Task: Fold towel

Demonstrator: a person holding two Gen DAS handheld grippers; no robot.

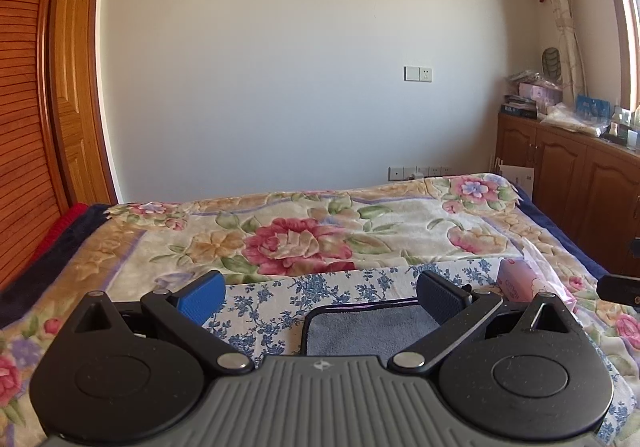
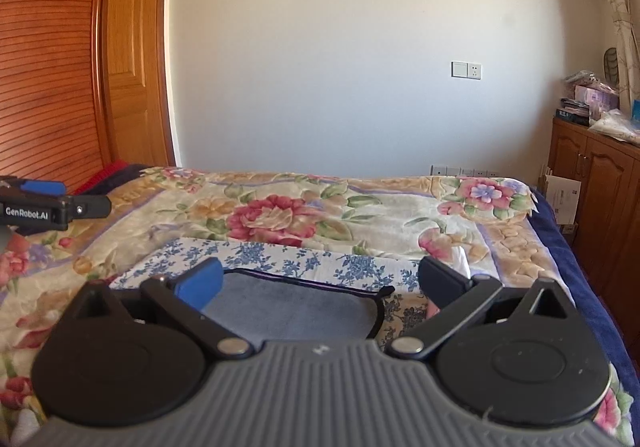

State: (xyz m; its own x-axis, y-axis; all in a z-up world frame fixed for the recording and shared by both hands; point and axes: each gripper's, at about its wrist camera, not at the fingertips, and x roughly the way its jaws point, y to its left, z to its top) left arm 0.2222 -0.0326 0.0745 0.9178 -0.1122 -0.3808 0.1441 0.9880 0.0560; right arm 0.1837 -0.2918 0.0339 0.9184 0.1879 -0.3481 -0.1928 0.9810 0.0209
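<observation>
White-walled bedroom; floral blanket (image 1: 320,231) under grey towel (image 2: 292,307).

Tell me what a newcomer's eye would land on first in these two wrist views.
First, the floral blanket covering the bed, its big red rose near the middle. Next, the grey towel with dark trim, lying on a blue-and-white flowered cloth at the near edge. Both the left gripper and the right gripper stand open above it, nothing between their fingers.
</observation>
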